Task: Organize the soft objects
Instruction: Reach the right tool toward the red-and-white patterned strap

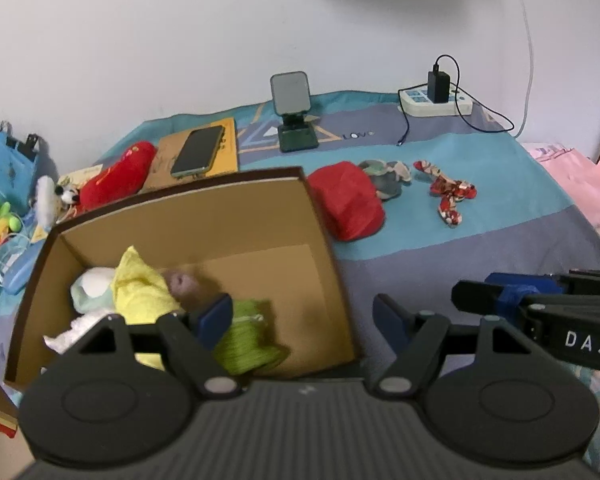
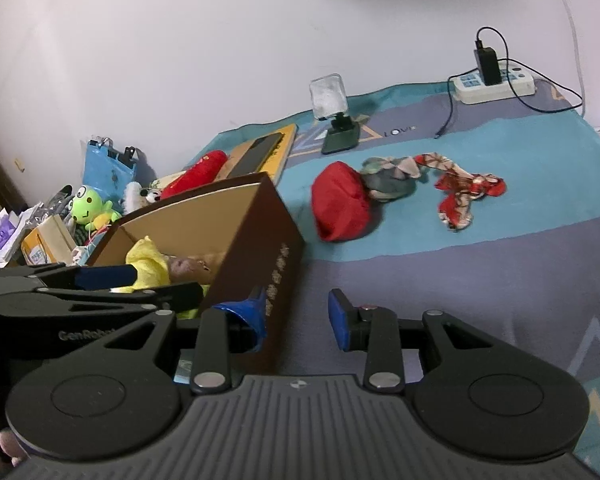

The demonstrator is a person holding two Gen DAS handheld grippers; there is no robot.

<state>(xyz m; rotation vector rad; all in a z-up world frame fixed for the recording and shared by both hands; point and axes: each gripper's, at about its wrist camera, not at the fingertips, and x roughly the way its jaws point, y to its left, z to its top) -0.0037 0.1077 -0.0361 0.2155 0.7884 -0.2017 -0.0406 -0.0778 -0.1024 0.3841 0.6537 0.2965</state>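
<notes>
Left claw (image 1: 302,314): jaws spread wide, nothing between them; hangs over the near right corner of the cardboard box (image 1: 316,216).
Right claw (image 2: 298,316): jaws part-way apart, empty; left pad just beside the box's dark outer wall, can't tell if touching.
Box contents: yellow cloth (image 1: 140,284), green knit piece (image 1: 248,336), pale plush at approx 9 o'clock; roughly half the floor bare.
Still out on the bed (image 1: 460,256): red pouch (image 1: 350,204) at 1 o'clock from the box, touching a grey-green bundle (image 1: 386,178); red patterned scarf (image 1: 446,194) further at 2 o'clock, apart.
Handling (judgement): all light, limp, not fragile; red fabric prob. slippery. Pinch a raised fold near mid-bulk, not a loose tail, so it won't trail.
Background: phone stand (image 1: 292,112), power strip (image 1: 434,100) w/ charger, by the wall.
</notes>
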